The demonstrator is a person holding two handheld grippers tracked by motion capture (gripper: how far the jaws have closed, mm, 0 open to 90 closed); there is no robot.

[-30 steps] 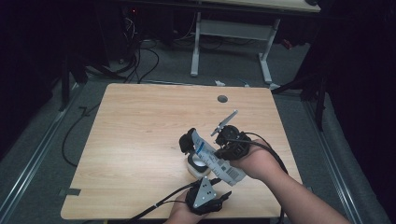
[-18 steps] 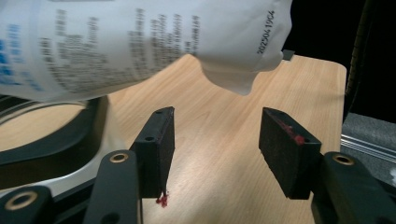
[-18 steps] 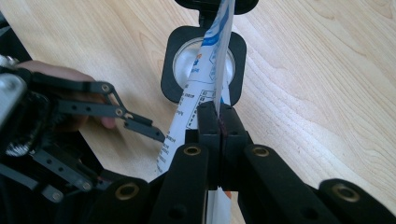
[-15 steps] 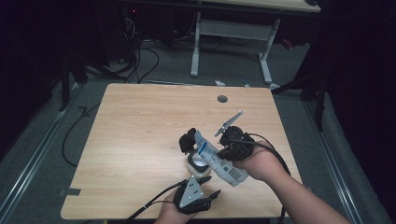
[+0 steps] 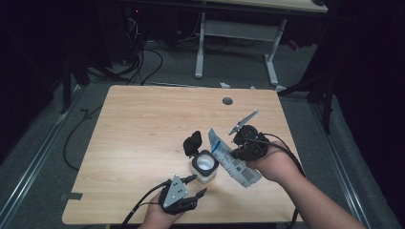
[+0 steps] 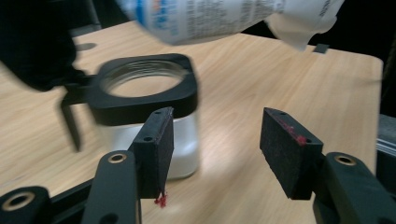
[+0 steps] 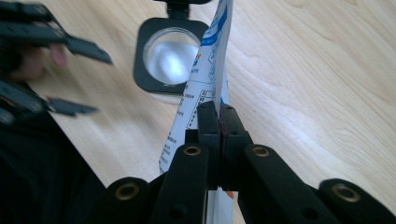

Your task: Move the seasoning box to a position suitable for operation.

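High view: a wooden table (image 5: 143,124) carries a small clear jar (image 5: 205,167) near the middle of its near edge, its black hinged lid (image 5: 192,142) flipped open and standing up behind the mouth. The right gripper (image 5: 237,153) is clenched on a white and blue pouch (image 5: 231,160), pinching it flat between the jaws; the pouch slants over the table just right of the jar, its upper corner beside the jar's mouth. The left gripper (image 5: 198,185) sits at the near edge, just in front of the jar, jaws apart and holding nothing (its grey plate faces up).

Left gripper view: the jar (image 6: 144,112) stands just beyond the left pad, not between the pads, with the pouch (image 6: 210,16) hanging above it.

The step in hand seems to be pouring the pouch's contents into the jar. The next move likely calls for bringing the pouch's opening squarely over the mouth and tipping it; the left gripper could steady the jar.

The right hand (image 5: 274,164) reaches in from the near right corner, forearm angled toward the jar. The left hand lies low at the near edge, its gripper pointing right.
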